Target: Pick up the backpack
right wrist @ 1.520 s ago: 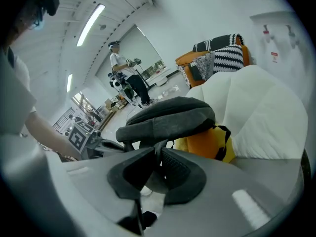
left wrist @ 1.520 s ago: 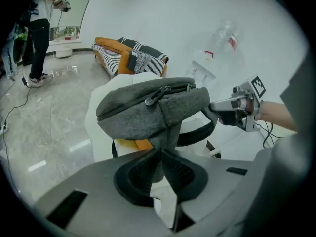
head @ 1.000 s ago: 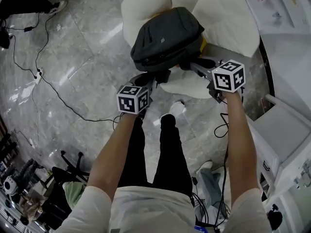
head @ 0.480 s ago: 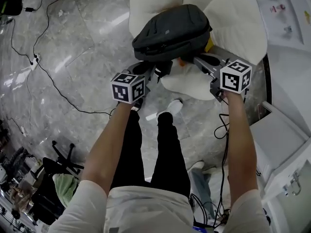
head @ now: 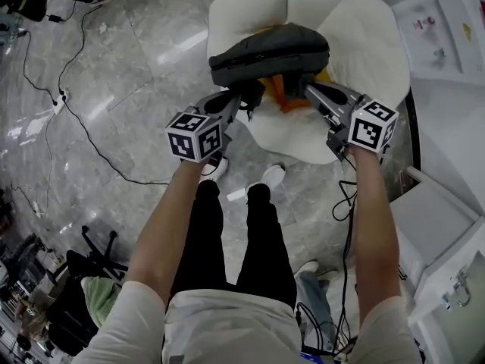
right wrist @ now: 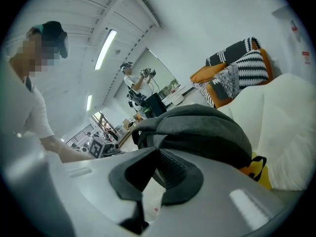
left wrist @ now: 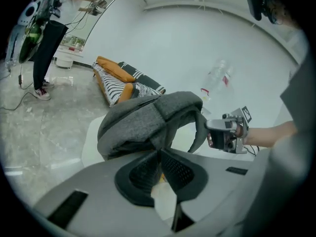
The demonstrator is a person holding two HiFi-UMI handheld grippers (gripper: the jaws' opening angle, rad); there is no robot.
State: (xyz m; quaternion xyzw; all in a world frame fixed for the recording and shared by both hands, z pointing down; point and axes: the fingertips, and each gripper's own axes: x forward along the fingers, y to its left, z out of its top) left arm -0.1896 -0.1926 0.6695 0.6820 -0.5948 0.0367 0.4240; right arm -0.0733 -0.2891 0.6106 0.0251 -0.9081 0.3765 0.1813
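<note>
The dark grey backpack (head: 269, 48) hangs lifted above a white petal-shaped chair (head: 364, 29), held between both grippers. My left gripper (head: 241, 97) pinches its near left edge, and the jaws have just been closing with fabric between them. My right gripper (head: 307, 89) pinches the near right side, its jaws also just closing on fabric. In the left gripper view the backpack (left wrist: 148, 120) bulges just past the left gripper's (left wrist: 159, 152) pads. The right gripper view shows the backpack (right wrist: 207, 132) rising from the right gripper (right wrist: 158, 152). An orange and yellow part (head: 284, 89) shows beneath it.
Black cables (head: 76, 127) trail over the marble floor at left. A white cabinet (head: 447, 226) stands at right. The person's shoes (head: 265, 177) are just in front of the chair. Striped and orange cushions (left wrist: 118, 80) lie behind, and another person (left wrist: 44, 48) stands far left.
Both grippers have risen with the backpack. It has come up off the chair and tipped so its edge faces me, and the orange part beneath it now shows.
</note>
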